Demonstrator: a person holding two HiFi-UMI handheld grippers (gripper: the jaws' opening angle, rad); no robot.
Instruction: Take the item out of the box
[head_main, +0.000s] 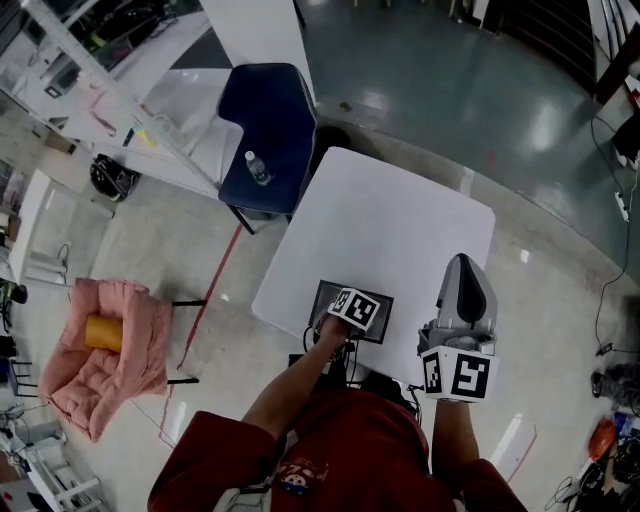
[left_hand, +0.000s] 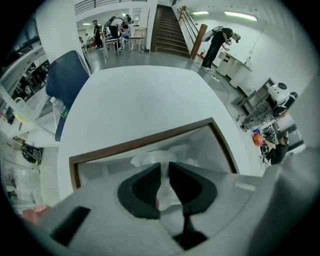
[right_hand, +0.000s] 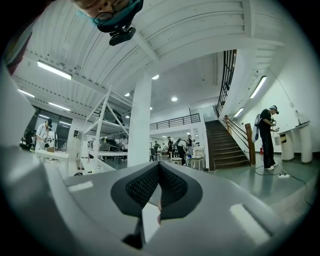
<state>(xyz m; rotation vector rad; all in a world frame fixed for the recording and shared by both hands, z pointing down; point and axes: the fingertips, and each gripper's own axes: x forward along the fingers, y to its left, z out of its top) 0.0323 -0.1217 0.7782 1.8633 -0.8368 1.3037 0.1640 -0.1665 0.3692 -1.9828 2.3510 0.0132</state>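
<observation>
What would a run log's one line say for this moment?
left gripper: jaws pinching plastic-wrapped item inside box | right gripper: jaws together, empty | stage: grasp

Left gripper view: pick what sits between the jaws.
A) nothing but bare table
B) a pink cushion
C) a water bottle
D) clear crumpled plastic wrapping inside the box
D: the left gripper points down into the brown-rimmed box, and its jaws pinch the clear plastic wrapping lying in it.
</observation>
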